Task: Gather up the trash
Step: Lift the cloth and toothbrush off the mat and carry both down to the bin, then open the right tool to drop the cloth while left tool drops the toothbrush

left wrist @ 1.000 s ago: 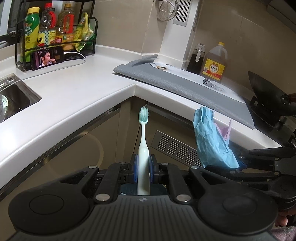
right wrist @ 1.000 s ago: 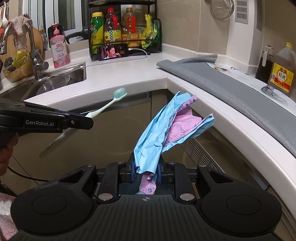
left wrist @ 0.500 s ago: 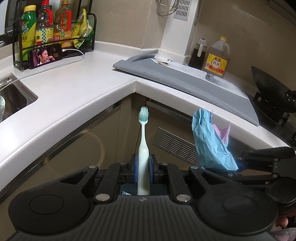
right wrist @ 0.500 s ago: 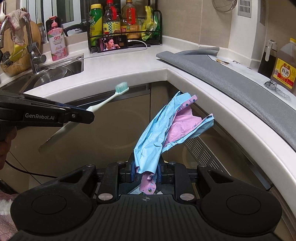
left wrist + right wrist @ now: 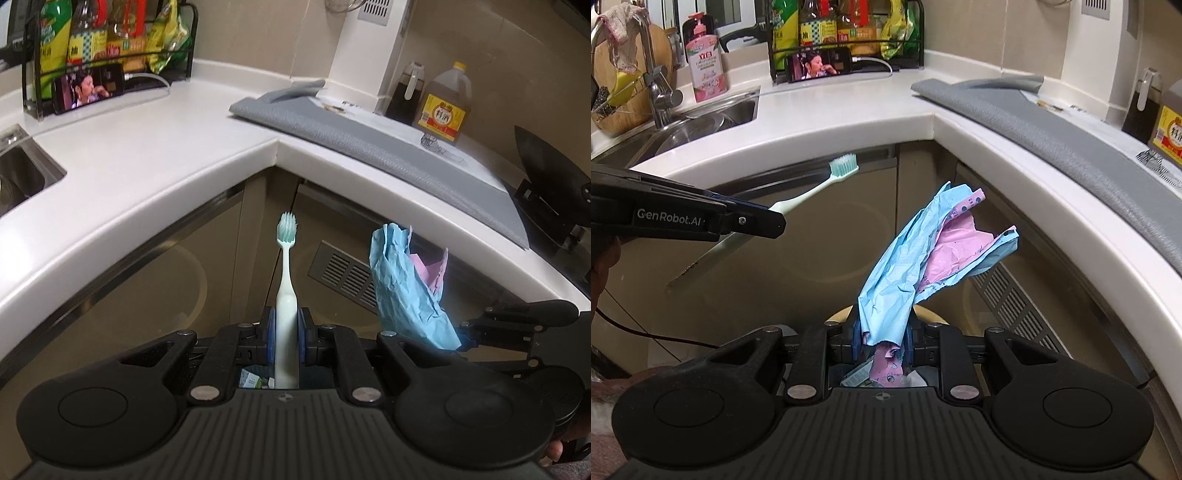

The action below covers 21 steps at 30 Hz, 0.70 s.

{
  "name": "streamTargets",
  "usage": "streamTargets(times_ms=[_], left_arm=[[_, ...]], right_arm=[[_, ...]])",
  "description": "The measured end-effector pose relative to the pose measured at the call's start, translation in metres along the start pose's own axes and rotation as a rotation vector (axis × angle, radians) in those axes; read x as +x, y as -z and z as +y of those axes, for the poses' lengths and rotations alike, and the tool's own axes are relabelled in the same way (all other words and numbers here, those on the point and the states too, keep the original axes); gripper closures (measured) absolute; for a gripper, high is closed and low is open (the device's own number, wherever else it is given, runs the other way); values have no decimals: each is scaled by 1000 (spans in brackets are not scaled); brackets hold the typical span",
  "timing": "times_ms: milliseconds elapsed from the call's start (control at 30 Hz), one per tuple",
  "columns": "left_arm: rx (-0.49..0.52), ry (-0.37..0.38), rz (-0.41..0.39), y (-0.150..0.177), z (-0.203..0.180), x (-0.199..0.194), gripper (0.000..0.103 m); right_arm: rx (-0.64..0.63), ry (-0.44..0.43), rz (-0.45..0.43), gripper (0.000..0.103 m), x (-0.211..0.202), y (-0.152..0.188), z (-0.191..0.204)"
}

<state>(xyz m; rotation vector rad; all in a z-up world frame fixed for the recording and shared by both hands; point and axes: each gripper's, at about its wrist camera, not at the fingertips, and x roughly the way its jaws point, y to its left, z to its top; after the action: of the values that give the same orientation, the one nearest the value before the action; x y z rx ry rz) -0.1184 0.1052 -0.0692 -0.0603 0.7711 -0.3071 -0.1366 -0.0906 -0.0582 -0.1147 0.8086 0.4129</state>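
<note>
Blue-and-pink crumpled paper (image 5: 923, 266) is pinched in the right hand-held gripper (image 5: 882, 339), while the left hand-held gripper (image 5: 284, 332) clamps a toothbrush (image 5: 286, 295). Both have dipped lower before the white tabletop (image 5: 166, 155) corner, cabinet fronts now filling more of each view.

Both grippers sit below the counter (image 5: 155, 155) edge, in the open corner in front of the cabinet doors (image 5: 827, 258). The counter's inner corner overhangs ahead; vent grille (image 5: 347, 275) to the right. Left gripper (image 5: 284, 325) w/ toothbrush (image 5: 286, 280) & right gripper (image 5: 882, 338) w/ crumpled paper (image 5: 923, 266) are near each other, apart. Downward, btwn the fingers, a bin opening w/ scraps shows.
</note>
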Motion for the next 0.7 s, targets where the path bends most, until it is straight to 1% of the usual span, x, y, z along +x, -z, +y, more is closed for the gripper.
streamTargets(times_ms=[167, 433, 700], left_arm=[[-1, -10, 38, -1, 1, 17, 90], [3, -27, 129, 3, 2, 52, 90], [14, -36, 187, 5, 1, 77, 90]], right_arm=[[15, -16, 54, 80, 17, 1, -4], [52, -36, 152, 79, 51, 4, -11], [72, -45, 205, 79, 70, 9, -15]])
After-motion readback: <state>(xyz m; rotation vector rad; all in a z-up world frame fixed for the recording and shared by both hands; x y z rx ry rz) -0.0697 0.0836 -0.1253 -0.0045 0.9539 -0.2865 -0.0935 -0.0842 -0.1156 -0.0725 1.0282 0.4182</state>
